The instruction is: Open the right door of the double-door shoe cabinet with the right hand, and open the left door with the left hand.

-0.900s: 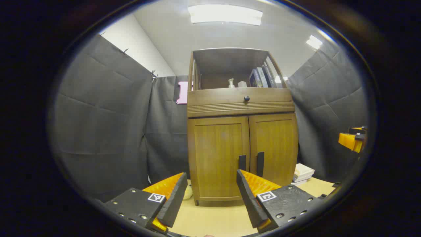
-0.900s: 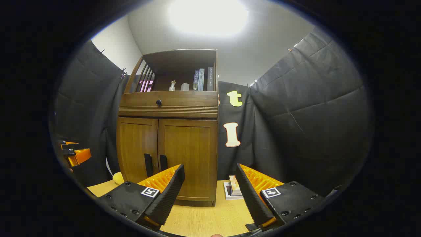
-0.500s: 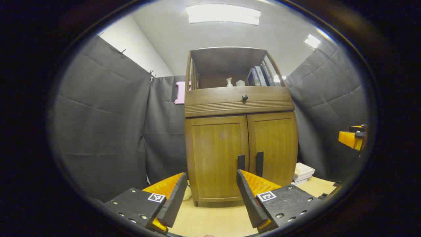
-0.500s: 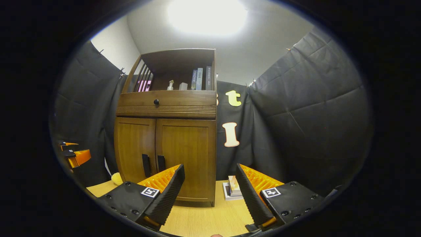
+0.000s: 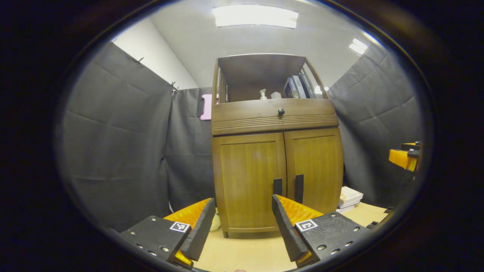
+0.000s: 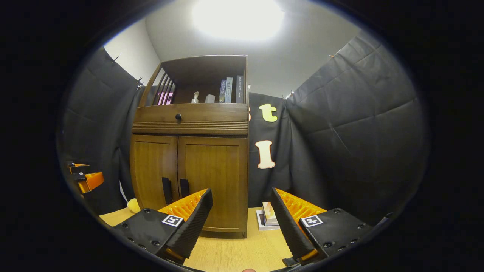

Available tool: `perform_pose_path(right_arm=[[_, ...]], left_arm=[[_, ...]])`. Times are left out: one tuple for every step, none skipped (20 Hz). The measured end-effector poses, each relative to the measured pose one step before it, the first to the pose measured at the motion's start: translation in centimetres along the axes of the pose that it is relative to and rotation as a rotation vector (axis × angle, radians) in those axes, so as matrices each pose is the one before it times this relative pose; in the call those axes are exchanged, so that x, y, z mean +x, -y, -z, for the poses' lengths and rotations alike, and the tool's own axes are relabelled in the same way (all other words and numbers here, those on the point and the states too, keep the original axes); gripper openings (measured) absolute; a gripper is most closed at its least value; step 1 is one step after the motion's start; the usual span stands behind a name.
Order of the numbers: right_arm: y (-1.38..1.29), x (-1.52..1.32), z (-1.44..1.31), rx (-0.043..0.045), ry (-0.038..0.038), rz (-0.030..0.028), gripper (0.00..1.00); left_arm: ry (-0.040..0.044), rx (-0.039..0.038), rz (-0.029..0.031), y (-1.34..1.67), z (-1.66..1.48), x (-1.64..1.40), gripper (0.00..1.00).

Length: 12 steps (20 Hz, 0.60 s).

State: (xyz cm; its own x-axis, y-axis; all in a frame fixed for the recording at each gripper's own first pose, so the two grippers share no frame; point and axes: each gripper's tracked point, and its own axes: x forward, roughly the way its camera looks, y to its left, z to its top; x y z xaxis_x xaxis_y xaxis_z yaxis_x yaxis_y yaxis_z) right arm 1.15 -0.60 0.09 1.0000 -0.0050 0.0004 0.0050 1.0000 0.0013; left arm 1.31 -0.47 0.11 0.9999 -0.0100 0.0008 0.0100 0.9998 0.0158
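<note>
Against black booth cloth, the closed shoe cabinet (image 5: 278, 143) is seen at twelve o'clock, well apart from the released left gripper (image 5: 242, 223) and right gripper (image 6: 242, 223), so adjacent handles could be confused.

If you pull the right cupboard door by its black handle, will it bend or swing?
The right door looks like solid wood, so it probably stays stiff and swings sideways. Its upright handle seems rigid and easy to grip. The tall cabinet carries books, so it likely won't tip.

right claw (image 5: 405, 158): cut off at left gripper view's edge | books (image 6: 228, 90): spines too small to tell
</note>
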Motion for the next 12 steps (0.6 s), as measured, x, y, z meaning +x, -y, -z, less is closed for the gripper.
perform_pose_path(right_arm=[[-0.089,0.009,0.080,0.00005,-0.00014,-0.00337,0.97],[-0.021,0.087,-0.013,-0.00007,-0.00103,-0.00280,0.96],[-0.066,0.099,0.060,0.00020,-0.00156,-0.00500,0.96],[-0.095,0.115,0.059,0.00114,-0.00179,-0.00513,0.97],[-0.218,0.212,0.029,0.00117,-0.00113,-0.00605,0.96],[-0.360,0.373,0.012,0.00047,0.00000,-0.00661,0.98],[-0.488,0.486,-0.035,-0.00061,0.00129,-0.00755,0.98],[-0.411,0.503,-0.119,0.00086,0.00353,-0.00751,0.97],[-0.413,0.506,-0.079,0.00402,0.00253,-0.00931,0.97],[-0.466,0.457,-0.001,0.00803,0.00084,-0.01042,0.98],[-0.453,0.506,0.057,0.01014,0.00031,-0.01065,0.98],[-0.511,0.680,-0.061,0.00968,0.00070,-0.01040,0.98]], left_arm=[[0.00061,0.00038,-0.00102,-0.029,-0.054,-0.088,0.87],[0.00014,0.00027,-0.00120,-0.036,-0.044,-0.024,0.87],[-0.00046,0.00056,-0.00160,-0.138,0.081,-0.165,0.87],[-0.00085,0.00120,-0.00124,-0.073,-0.035,-0.073,0.87],[0.00000,0.00178,-0.00229,-0.104,-0.078,-0.187,0.87],[-0.00013,0.00301,-0.00311,-0.081,-0.007,-0.063,0.87],[-0.00024,0.00344,-0.00539,-0.108,-0.055,0.010,0.87],[-0.00093,0.00285,-0.00559,-0.085,0.064,-0.085,0.87],[-0.00163,0.00280,-0.00564,-0.097,0.126,-0.040,0.87],[-0.00145,0.00275,-0.00565,-0.131,-0.021,-0.061,0.87],[-0.00059,0.00358,-0.00714,-0.214,-0.009,-0.188,0.87],[0.00041,0.00405,-0.00782,-0.194,-0.113,-0.087,0.87]])
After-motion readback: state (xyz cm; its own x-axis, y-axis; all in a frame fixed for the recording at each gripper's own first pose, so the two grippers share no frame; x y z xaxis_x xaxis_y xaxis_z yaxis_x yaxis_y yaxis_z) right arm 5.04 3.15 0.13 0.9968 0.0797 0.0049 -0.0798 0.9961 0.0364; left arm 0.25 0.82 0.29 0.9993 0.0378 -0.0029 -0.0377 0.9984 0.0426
